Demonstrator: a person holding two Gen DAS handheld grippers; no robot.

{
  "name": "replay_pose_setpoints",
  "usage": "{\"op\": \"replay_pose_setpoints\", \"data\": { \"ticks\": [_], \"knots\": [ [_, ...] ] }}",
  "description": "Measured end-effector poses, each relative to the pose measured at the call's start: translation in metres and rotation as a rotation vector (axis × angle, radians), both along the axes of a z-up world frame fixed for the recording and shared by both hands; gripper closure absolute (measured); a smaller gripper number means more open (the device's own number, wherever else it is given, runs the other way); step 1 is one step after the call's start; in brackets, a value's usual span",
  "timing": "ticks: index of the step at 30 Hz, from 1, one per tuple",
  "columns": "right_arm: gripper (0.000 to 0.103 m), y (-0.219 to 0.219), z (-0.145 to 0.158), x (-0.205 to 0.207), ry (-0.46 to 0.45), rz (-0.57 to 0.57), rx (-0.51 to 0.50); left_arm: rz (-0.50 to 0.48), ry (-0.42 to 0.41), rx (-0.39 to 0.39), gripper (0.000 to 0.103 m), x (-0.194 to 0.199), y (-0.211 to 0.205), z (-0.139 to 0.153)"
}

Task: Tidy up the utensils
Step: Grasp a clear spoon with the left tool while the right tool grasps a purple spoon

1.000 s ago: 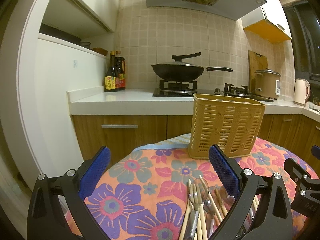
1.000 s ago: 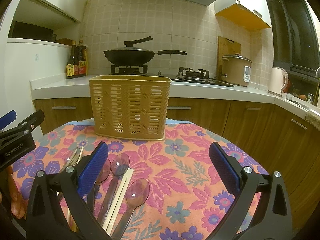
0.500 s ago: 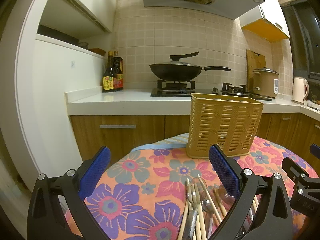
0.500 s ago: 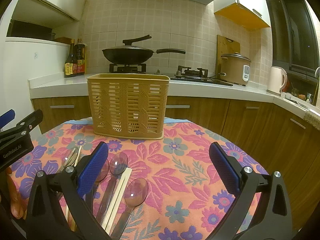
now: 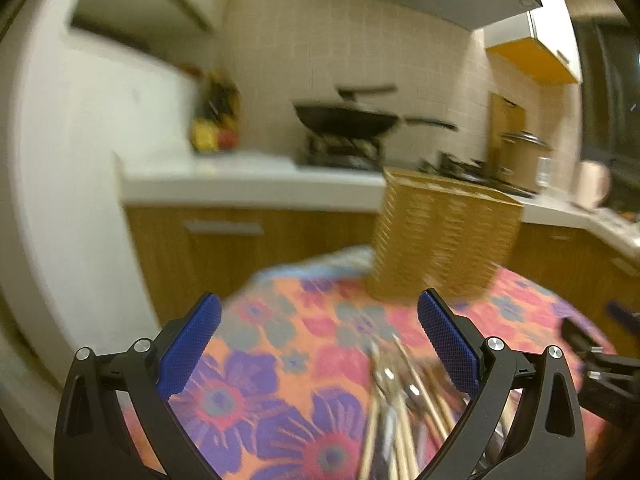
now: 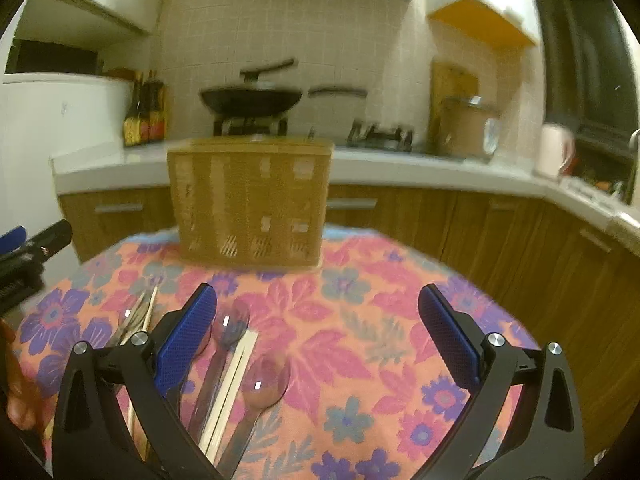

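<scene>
Utensils point(image 6: 224, 360): translucent spoons, pale chopsticks | basket point(image 6: 250, 200): tan slatted plastic

A warmly lit kitchen with beige tiled walls point(image 6: 248, 28). Across the middle of the frame a white countertop point(image 6: 400, 166) runs over wooden cabinets point(image 6: 440, 216). A black wok point(image 6: 251, 100) sits on a gas stove at centre, dark bottles point(image 6: 145, 114) to its left, a rice cooker point(image 6: 468, 126) to its right. In the foreground, a floral tablecloth point(image 6: 360, 320) covers a table. A dark window point(image 6: 588, 48) fills the upper right.
</scene>
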State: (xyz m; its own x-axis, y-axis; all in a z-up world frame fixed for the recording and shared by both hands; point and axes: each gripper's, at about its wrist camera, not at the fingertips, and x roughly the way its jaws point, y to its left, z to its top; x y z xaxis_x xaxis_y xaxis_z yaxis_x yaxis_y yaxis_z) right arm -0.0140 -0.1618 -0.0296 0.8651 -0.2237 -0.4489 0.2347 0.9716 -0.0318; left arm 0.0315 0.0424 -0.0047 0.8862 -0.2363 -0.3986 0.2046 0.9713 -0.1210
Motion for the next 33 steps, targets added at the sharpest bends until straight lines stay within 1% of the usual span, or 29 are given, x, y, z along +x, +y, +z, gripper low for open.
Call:
{"op": "replay_pose_setpoints", "data": {
  "ticks": [1,2,3,4,5,7,8,9,10,11,12,13,14,16,18,19,21,22,24,26,27,28,29,31,33],
  "knots": [
    [0.007,-0.003,-0.001,0.003,0.042,0.024,0.026,-0.028,0.041,-0.015,0.008,0.005,0.005,-0.001],
    [0.008,-0.005,-0.003,0.005,0.058,0.044,0.055,-0.069,0.098,-0.025,0.01,0.011,0.009,-0.003],
    [0.009,-0.006,-0.005,0.007,0.111,0.061,0.068,-0.125,0.165,-0.028,0.013,0.018,0.013,-0.006],
    [0.013,-0.007,-0.006,0.007,0.125,0.078,0.078,-0.167,0.218,-0.024,0.018,0.022,0.016,-0.01],
    [0.015,-0.007,-0.008,0.008,0.162,0.105,0.103,-0.19,0.254,-0.012,0.021,0.025,0.016,-0.013],
    [0.027,-0.005,-0.016,0.009,0.244,0.141,0.126,-0.256,0.341,0.024,0.027,0.028,0.012,-0.023],
    [0.031,-0.004,-0.019,0.011,0.29,0.145,0.125,-0.304,0.389,0.042,0.031,0.028,0.006,-0.028],
    [0.039,-0.004,-0.025,0.012,0.336,0.154,0.148,-0.329,0.41,0.051,0.032,0.027,0.003,-0.032],
    [0.044,-0.004,-0.028,0.012,0.368,0.168,0.191,-0.359,0.437,0.062,0.035,0.026,-0.003,-0.037],
    [0.046,-0.004,-0.034,0.011,0.414,0.182,0.218,-0.37,0.447,0.068,0.037,0.025,-0.007,-0.039],
    [0.05,-0.005,-0.035,0.011,0.446,0.18,0.214,-0.383,0.463,0.078,0.038,0.027,-0.012,-0.042],
    [0.056,-0.004,-0.038,0.011,0.465,0.184,0.225,-0.395,0.48,0.088,0.04,0.027,-0.018,-0.044],
    [0.059,-0.004,-0.041,0.011,0.49,0.19,0.237,-0.405,0.491,0.097,0.044,0.028,-0.023,-0.046],
    [0.066,-0.005,-0.042,0.014,0.526,0.194,0.258,-0.427,0.518,0.132,0.047,0.032,-0.034,-0.052],
    [0.066,-0.008,-0.043,0.02,0.546,0.183,0.263,-0.426,0.544,0.174,0.05,0.034,-0.043,-0.057],
    [0.066,-0.008,-0.044,0.023,0.55,0.18,0.271,-0.423,0.558,0.188,0.054,0.036,-0.046,-0.057],
    [0.067,-0.008,-0.047,0.026,0.571,0.179,0.303,-0.413,0.562,0.213,0.058,0.038,-0.05,-0.058],
    [0.07,-0.007,-0.047,0.029,0.578,0.17,0.291,-0.409,0.563,0.221,0.062,0.04,-0.051,-0.058],
    [0.077,-0.004,-0.047,0.031,0.594,0.149,0.247,-0.406,0.573,0.216,0.068,0.042,-0.052,-0.058],
    [0.082,-0.001,-0.046,0.033,0.605,0.149,0.233,-0.416,0.584,0.212,0.077,0.044,-0.052,-0.057],
    [0.089,0.0,-0.045,0.034,0.611,0.155,0.224,-0.415,0.585,0.215,0.079,0.045,-0.053,-0.057],
    [0.093,0.0,-0.045,0.034,0.615,0.161,0.224,-0.415,0.583,0.215,0.082,0.045,-0.053,-0.057],
    [0.094,0.0,-0.044,0.033,0.616,0.164,0.222,-0.414,0.581,0.205,0.091,0.045,-0.051,-0.055],
    [0.101,0.0,-0.042,0.034,0.605,0.161,0.184,-0.426,0.597,0.141,0.092,0.049,-0.047,-0.054],
    [0.102,-0.004,-0.039,0.034,0.597,0.157,0.181,-0.441,0.605,0.069,0.093,0.053,-0.042,-0.052]
  ]
}}
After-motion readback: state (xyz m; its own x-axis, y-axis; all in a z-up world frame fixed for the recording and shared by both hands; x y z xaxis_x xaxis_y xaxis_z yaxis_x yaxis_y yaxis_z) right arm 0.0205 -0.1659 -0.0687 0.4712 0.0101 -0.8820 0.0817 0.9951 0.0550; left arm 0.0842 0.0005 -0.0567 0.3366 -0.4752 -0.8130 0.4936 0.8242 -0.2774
